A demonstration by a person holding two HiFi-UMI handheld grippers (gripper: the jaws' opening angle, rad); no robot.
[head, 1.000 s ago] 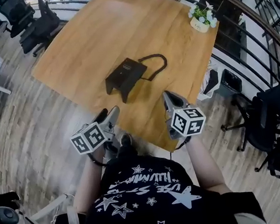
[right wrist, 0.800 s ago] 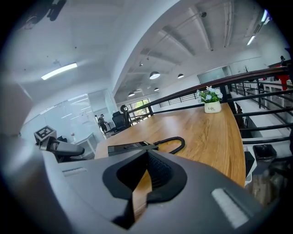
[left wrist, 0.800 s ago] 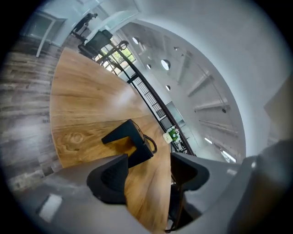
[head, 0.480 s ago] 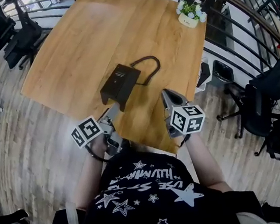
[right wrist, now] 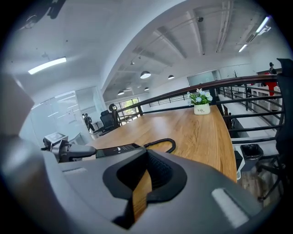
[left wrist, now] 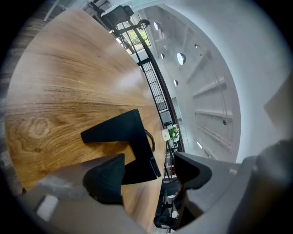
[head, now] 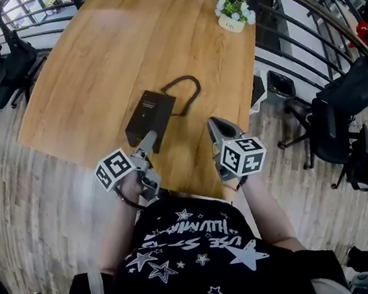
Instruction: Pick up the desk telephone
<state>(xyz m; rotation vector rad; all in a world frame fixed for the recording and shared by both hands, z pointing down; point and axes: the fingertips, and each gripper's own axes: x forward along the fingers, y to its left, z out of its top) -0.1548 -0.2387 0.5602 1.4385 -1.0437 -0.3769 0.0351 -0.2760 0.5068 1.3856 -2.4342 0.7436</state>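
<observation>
Left gripper [head: 148, 141] angles down toward the flat black desk telephone [head: 147, 112], jaws opening, gripping nothing; right gripper [head: 217, 125] hovers alongside, closed, empty.

One wooden table [head: 123, 43]. On it: one desk telephone [head: 147, 113], one coiled cord [head: 187, 82], one potted plant [head: 233, 10]. One person [head: 185, 257]. Two grippers: the left gripper [head: 148, 141], jaws opening with the telephone's near end showing between them untouched, and the right gripper [head: 217, 126]. Two marker cubes: the left cube [head: 115, 169] and the right cube [head: 242, 156]. Office chairs [head: 17, 64]: seemingly four, two on either side of the table, though the warped picture edges leave this count unsure.
</observation>
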